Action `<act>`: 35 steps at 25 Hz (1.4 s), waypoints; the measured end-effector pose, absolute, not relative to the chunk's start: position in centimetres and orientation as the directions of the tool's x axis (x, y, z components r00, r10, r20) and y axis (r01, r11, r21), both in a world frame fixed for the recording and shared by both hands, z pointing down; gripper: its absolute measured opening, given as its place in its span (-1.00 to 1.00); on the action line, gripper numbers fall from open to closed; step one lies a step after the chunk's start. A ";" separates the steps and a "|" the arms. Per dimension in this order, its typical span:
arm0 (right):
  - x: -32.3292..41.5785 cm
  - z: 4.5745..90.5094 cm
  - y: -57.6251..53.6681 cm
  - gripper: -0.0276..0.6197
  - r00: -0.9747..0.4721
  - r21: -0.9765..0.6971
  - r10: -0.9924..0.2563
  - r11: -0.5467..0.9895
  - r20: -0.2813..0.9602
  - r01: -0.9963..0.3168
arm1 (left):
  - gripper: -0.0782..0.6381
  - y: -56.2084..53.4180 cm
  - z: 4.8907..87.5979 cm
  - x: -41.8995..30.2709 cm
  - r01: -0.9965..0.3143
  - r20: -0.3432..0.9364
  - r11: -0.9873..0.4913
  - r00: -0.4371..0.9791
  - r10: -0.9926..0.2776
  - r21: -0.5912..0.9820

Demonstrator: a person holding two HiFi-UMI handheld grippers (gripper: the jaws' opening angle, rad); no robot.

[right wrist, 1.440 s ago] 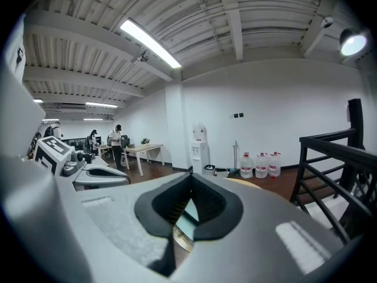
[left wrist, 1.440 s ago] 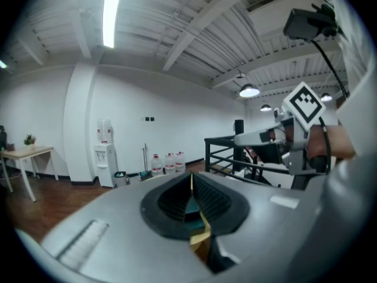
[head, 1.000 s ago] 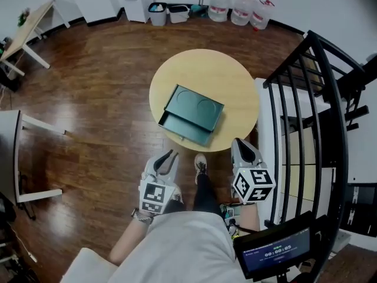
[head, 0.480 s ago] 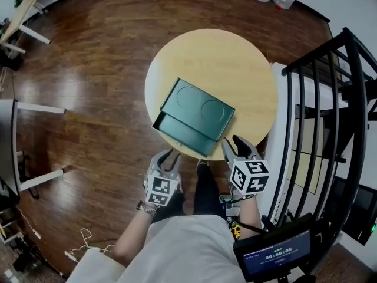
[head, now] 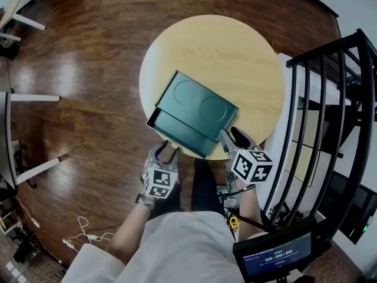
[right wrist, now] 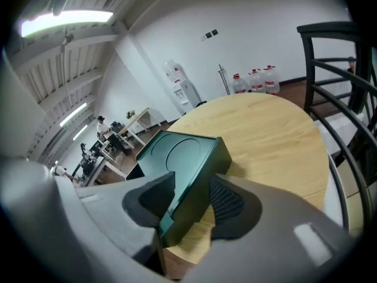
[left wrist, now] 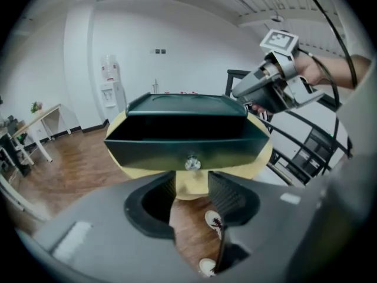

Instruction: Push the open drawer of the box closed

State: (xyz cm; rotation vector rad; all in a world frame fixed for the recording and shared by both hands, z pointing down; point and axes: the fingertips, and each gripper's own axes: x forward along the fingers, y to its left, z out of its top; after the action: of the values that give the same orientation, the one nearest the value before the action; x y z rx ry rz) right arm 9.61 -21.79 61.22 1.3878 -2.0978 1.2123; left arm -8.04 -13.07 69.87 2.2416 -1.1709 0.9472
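Observation:
A dark green box [head: 200,104] lies on the round wooden table [head: 235,52], with its drawer [head: 177,127] pulled out towards me. My left gripper [head: 166,151] sits just short of the drawer front [left wrist: 185,149], level with its small metal knob [left wrist: 191,163]. Its jaws are opening, with nothing between them. My right gripper [head: 231,138] is at the box's near right corner. Its jaws are opening too, and the box corner [right wrist: 182,217] lies between the fingers; whether they touch it I cannot tell.
A black metal railing [head: 330,99] runs close along my right side. White desk legs [head: 29,99] stand on the wooden floor at the left. My shoes [left wrist: 215,220] show under the table edge. Water bottles [right wrist: 259,78] stand by the far wall.
Both grippers have moved forward to the box's near side, and the table sits closer in the head view. Both pairs of jaws stand wider than before.

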 end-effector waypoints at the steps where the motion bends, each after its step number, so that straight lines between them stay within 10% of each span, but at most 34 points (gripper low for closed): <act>1: 9.4 61.3 -21.9 -0.36 -0.470 -0.480 -0.571 0.146 0.673 -0.865 | -0.27 -13.1 69.8 -8.0 -0.837 0.736 -0.543 0.409 -0.539 0.067; 9: 8.2 62.2 -21.4 -0.47 -0.513 -0.518 -0.510 0.148 0.691 -0.843 | -0.56 -13.6 68.9 -7.8 -0.845 0.714 -0.535 0.384 -0.585 0.016; 35: 7.3 62.0 -21.0 -0.47 -0.528 -0.530 -0.520 0.161 0.672 -0.833 | -0.56 -15.6 68.4 -7.8 -0.856 0.693 -0.515 0.390 -0.606 0.031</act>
State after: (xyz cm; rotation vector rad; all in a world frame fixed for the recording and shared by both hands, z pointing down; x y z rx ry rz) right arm 7.31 -20.97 61.95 1.2940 -2.1109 1.3087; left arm -7.80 -15.58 68.41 2.2693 -1.2640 0.8904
